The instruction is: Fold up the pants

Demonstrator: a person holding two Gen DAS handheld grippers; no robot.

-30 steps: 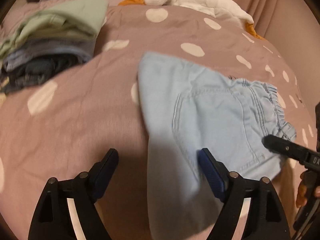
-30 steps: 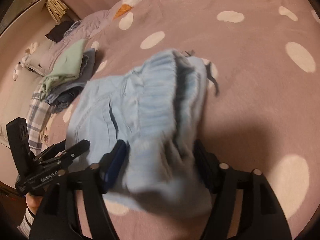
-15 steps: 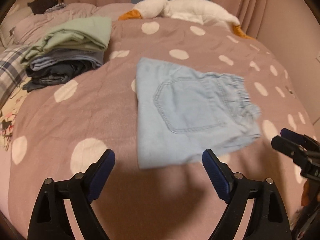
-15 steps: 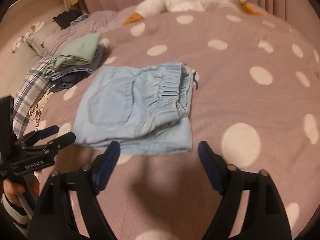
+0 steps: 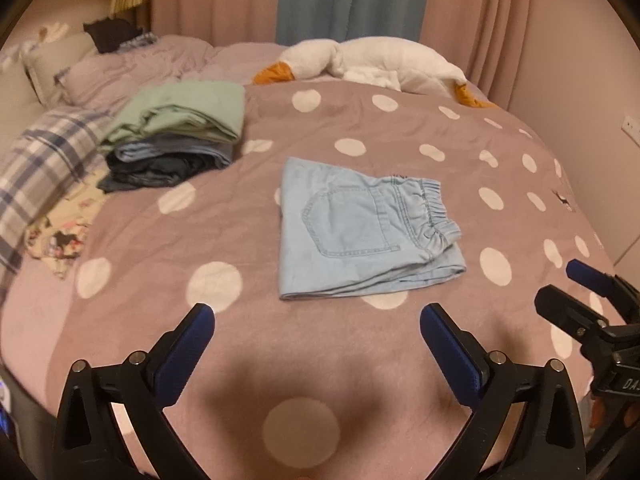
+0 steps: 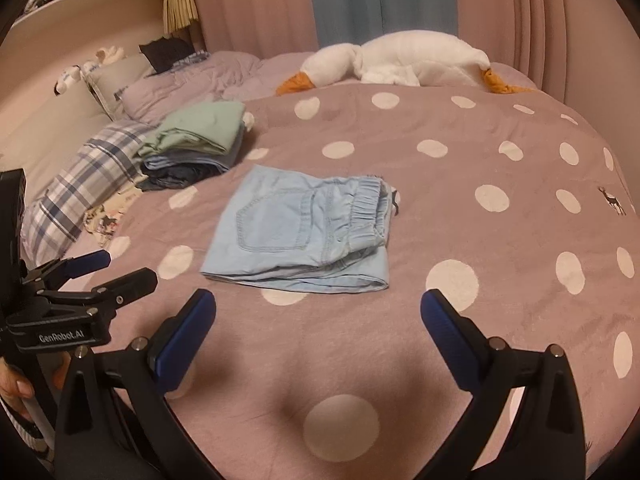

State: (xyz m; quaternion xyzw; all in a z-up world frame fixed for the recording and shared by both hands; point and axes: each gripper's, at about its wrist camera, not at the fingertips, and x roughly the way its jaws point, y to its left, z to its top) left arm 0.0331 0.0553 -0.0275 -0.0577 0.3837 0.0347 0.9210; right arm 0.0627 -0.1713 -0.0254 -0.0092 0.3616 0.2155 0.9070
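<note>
The light blue denim pants (image 5: 360,232) lie folded into a compact rectangle on the pink polka-dot bedspread (image 5: 200,216), back pocket up, elastic waistband at the right. They also show in the right wrist view (image 6: 304,232). My left gripper (image 5: 316,332) is open and empty, held back above the bed's near edge, apart from the pants. My right gripper (image 6: 316,320) is open and empty, also short of the pants. The right gripper also shows at the right edge of the left wrist view (image 5: 576,292), and the left gripper at the left of the right wrist view (image 6: 100,272).
A stack of folded clothes (image 5: 176,136) with a green piece on top sits at the back left of the bed. A white plush goose (image 5: 368,60) lies at the head. A plaid pillow (image 5: 44,168) and curtains (image 5: 348,0) are behind.
Both grippers let go of the pants and pulled back and up from them. The pants now lie folded flat on the bed.
</note>
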